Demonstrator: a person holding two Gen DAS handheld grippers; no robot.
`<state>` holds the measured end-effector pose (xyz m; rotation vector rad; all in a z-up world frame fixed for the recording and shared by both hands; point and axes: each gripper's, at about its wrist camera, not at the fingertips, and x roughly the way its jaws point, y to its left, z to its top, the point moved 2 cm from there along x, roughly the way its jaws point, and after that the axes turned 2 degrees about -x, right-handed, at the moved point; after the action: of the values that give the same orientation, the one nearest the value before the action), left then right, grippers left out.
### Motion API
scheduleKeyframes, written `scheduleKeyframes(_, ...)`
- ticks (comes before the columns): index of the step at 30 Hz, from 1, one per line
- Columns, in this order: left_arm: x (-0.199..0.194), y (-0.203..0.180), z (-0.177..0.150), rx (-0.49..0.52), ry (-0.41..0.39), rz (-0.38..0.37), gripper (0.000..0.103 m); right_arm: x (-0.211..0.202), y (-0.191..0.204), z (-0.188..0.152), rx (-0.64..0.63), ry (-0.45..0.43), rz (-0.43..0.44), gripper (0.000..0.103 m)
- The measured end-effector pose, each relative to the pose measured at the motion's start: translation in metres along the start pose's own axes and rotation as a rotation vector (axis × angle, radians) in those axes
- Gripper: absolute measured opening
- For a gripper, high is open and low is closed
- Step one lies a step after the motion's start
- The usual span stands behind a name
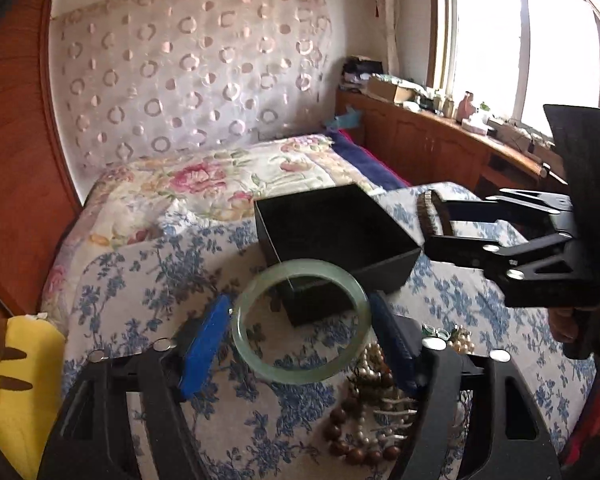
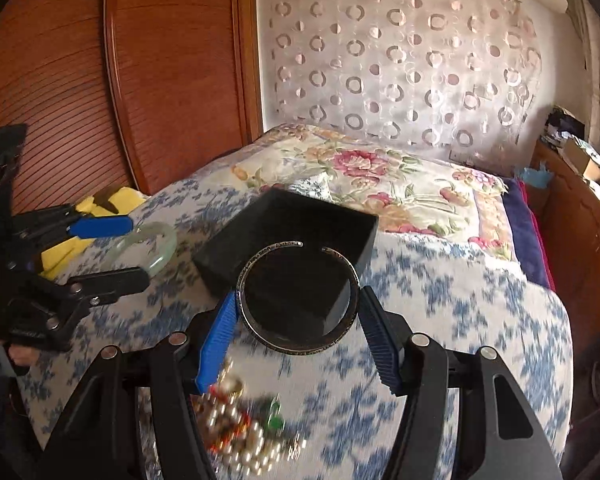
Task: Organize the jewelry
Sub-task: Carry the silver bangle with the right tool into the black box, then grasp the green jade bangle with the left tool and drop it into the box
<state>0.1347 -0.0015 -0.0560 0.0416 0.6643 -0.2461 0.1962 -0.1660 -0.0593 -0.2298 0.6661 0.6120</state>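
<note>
Left gripper [image 1: 300,332]: jaws clamped on a pale green bangle [image 1: 300,322], blue pads [image 1: 206,346] pressing its two outer sides. Bangle held flat, lifted above the bed [image 1: 148,300], just short of the near corner of the black box [image 1: 336,232]. In the right wrist view, same bangle [image 2: 150,246] seen between the left gripper's fingers [image 2: 100,227], to the left of the box [image 2: 288,236] and apart from it.

Right gripper [image 2: 298,320]: jaws clamped on a dark metal cuff [image 2: 298,298], an open ring with its gap turned away from the camera. Cuff held level over the near corner of the box, partly above the box inside. Seen from the left wrist, right gripper [image 1: 430,220] at the right wall of the box; cuff there only edge-on and hard to make out.

Box open, standing on the blue-flowered cover, about the middle of the bed, one corner toward the cameras. Inside dark; impossible to tell what lies in it.

Near edge of the bed, below the grippers: a heap of beads [image 1: 374,412], brown wooden ones and pearl-like ones tangled together. Same heap blurred in the right wrist view [image 2: 240,428], with a small green piece in it.

Far end of the bed: rose-print quilt [image 2: 380,176]. Left edge: yellow plush [image 1: 20,380].
</note>
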Motion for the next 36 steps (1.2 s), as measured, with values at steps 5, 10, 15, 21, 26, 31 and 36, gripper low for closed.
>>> scheduleKeyframes(5,0.009,0.005,0.006,-0.005,0.023,-0.005,0.050,0.020,-0.006,0.017,0.005,0.013,0.016,0.063)
scheduleKeyframes(10,0.014,0.025,-0.006,-0.059,0.058,-0.034,0.050,0.023,-0.005,0.014,0.015,0.017,0.034,0.063)
scheduleKeyframes(15,0.021,0.050,-0.016,-0.085,0.126,-0.023,0.050,0.019,-0.002,0.010,0.019,0.009,0.046,0.063)
scheduleKeyframes(21,0.051,0.056,-0.032,-0.065,0.229,0.009,0.038,0.022,-0.002,0.013,0.008,0.015,0.042,0.063)
scheduleKeyframes(26,0.065,0.053,-0.042,-0.022,0.254,0.069,0.021,0.033,0.001,0.018,-0.003,0.042,0.052,0.063)
scheduleKeyframes(31,0.061,0.049,-0.046,-0.003,0.236,0.078,0.007,0.046,0.001,0.020,-0.007,0.079,0.049,0.063)
scheduleKeyframes(36,0.048,0.051,-0.036,-0.033,0.187,0.077,0.007,0.054,0.000,0.023,-0.016,0.095,0.039,0.063)
